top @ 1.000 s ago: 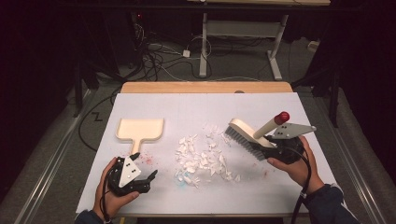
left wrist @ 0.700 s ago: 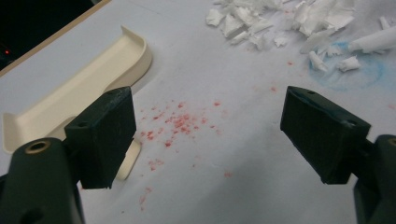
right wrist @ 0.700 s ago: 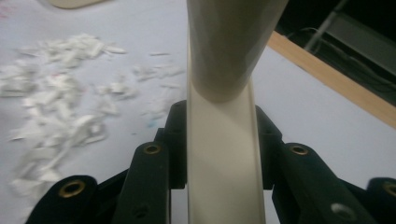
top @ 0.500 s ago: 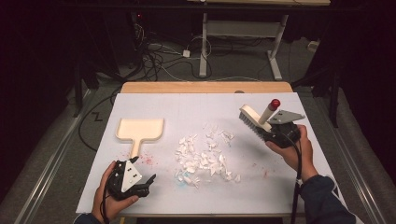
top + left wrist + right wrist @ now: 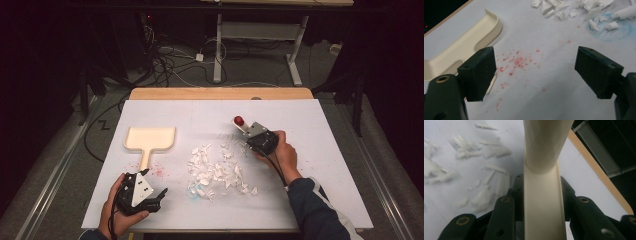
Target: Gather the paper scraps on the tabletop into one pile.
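A cream brush with a red-tipped handle [image 5: 239, 120] is clamped in my right gripper [image 5: 260, 141], which sits low at the right edge of the white paper scraps [image 5: 217, 170]. In the right gripper view the cream handle [image 5: 541, 202] runs up between the jaws of the right gripper [image 5: 541, 185], and scraps [image 5: 484, 150] lie to its left. The brush's bristles are hidden under the gripper. A cream dustpan [image 5: 149, 139] lies flat at the left. Below its handle, near the front edge, my left gripper [image 5: 152, 197] rests. It stands open [image 5: 537, 72] over red specks [image 5: 516, 62], beside the dustpan [image 5: 461, 45].
A white sheet [image 5: 325, 165] covers the table, with a wooden strip [image 5: 220, 93] along its far edge. A faint blue stain [image 5: 614, 30] marks the sheet near the scraps. Beyond the table are cables and desk legs on a dark floor.
My right gripper carried the brush left and down, from the table's right side to the right edge of the scrap pile. The left gripper stayed where it was.
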